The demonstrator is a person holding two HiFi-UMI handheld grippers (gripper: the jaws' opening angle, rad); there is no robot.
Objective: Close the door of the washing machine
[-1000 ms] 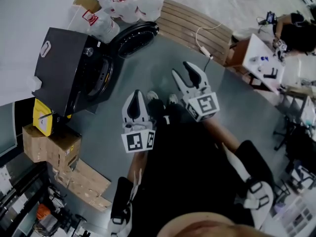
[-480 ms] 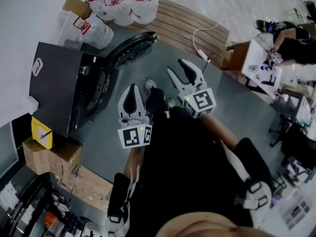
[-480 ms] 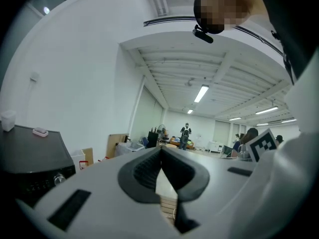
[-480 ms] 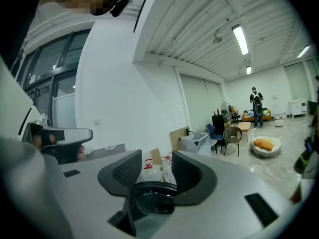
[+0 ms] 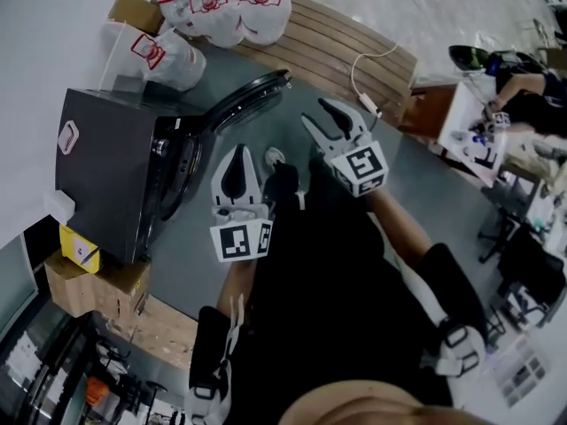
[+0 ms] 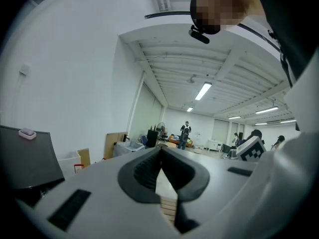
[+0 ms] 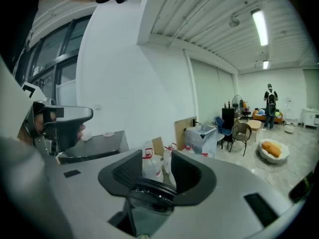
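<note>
Black washing machine (image 5: 115,175), one door (image 5: 248,98) ajar; left tongs (image 5: 237,153) clenched empty, right tongs (image 5: 315,114) released.

Grey floor (image 5: 177,264) is seen from above. A dark washing machine (image 5: 106,175) is stood on it at the left, with its round door (image 5: 244,100) swung open over the floor. Big water jugs (image 5: 226,11) are bunched on the floor just behind the machine, beside a cardboard box (image 5: 133,9). A slatted wooden panel (image 5: 337,38), probably a pallet, is laid next to the jugs, and a white cable (image 5: 355,67) is trailed across it. More cardboard boxes (image 5: 93,282) are stacked at the machine's other side.
</note>
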